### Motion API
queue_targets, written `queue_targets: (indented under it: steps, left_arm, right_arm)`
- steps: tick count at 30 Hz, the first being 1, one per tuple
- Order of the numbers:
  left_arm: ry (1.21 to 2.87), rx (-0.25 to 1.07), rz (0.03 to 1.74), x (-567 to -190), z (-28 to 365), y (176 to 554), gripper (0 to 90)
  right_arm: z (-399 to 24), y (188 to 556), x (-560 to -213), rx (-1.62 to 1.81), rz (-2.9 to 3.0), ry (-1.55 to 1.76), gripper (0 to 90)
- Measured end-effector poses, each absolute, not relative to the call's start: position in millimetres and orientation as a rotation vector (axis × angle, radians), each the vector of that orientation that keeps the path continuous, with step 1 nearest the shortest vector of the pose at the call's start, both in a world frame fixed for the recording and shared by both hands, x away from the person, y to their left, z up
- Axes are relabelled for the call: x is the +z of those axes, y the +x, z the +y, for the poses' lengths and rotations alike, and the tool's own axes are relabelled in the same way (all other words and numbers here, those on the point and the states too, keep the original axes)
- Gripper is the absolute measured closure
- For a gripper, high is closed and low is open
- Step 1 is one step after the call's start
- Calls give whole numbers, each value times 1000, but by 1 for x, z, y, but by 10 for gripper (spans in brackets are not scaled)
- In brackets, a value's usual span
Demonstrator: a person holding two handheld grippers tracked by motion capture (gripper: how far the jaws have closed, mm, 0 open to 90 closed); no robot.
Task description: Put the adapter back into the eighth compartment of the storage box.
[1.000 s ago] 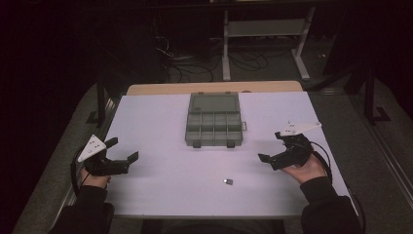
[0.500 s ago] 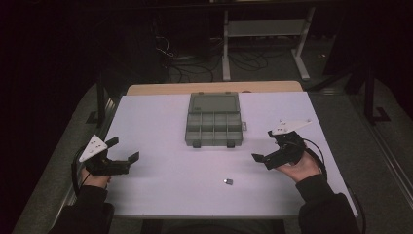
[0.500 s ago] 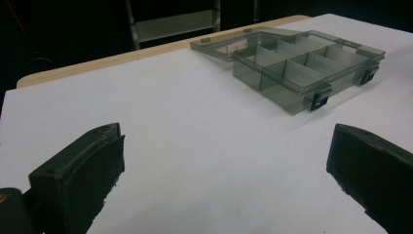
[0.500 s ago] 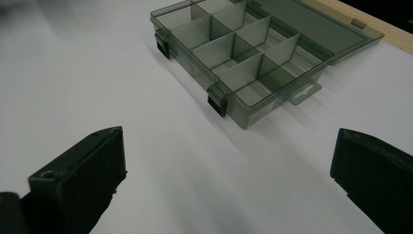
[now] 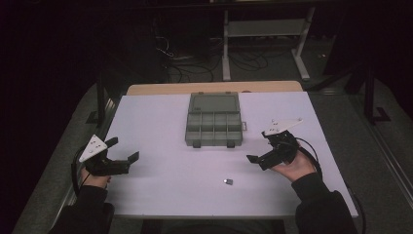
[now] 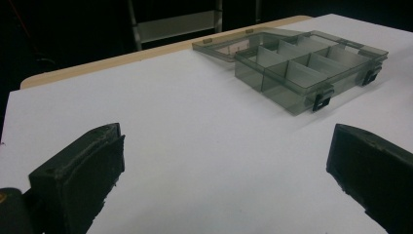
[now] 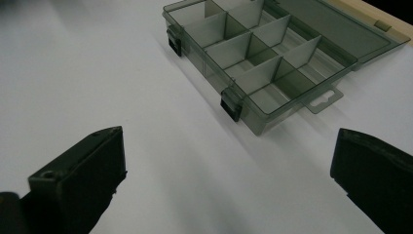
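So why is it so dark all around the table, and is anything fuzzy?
High view: light falls on the white table, the room behind stays dark, and the small part is too tiny to make out. Left gripper view: the organizer box looks sharp. Right gripper view: the near jaws look slightly soft.

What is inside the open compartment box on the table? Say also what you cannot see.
The compartment box lies open, its lid flat behind it. The compartments that face the cameras show bare floors and dividers, nothing in them. Corners behind the dividers stay hidden. A small part lies outside, on the white table.
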State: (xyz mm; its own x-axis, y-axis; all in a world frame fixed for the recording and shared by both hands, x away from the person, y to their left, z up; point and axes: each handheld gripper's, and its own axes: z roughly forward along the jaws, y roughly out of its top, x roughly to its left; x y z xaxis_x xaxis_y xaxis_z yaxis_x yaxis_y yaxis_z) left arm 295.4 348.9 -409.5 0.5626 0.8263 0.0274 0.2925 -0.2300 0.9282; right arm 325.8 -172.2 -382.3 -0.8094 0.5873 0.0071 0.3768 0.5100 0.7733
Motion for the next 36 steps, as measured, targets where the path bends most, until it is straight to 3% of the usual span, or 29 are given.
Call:
queue_targets:
  steps: [36]
  left_arm:
    - [1787, 664, 925, -410, 349, 295, 0]
  right_arm:
    - [-136, 326, -388, 1121, 2633, 705, 0]
